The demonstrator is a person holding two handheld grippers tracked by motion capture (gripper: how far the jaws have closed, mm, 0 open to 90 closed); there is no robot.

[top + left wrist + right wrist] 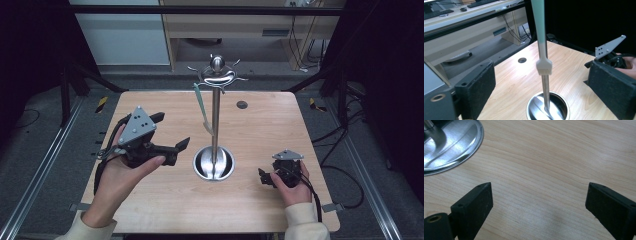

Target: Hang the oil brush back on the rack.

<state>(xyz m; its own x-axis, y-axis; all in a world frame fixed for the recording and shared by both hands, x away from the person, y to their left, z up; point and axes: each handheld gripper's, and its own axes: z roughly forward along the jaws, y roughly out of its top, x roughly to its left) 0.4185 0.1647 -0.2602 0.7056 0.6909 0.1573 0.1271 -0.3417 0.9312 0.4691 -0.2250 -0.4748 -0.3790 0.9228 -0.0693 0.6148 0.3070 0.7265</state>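
Glossy metal stand (215,125), matt wooden table (260,125), matt black tongs (544,85).

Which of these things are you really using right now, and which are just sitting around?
In use:
- green-handled brush hanging on the metal stand
- left gripper, open, pointed at the brush
- right gripper, open, low over the table

Just sitting around:
- small dark disc at the table's far side
- desk and cables beyond
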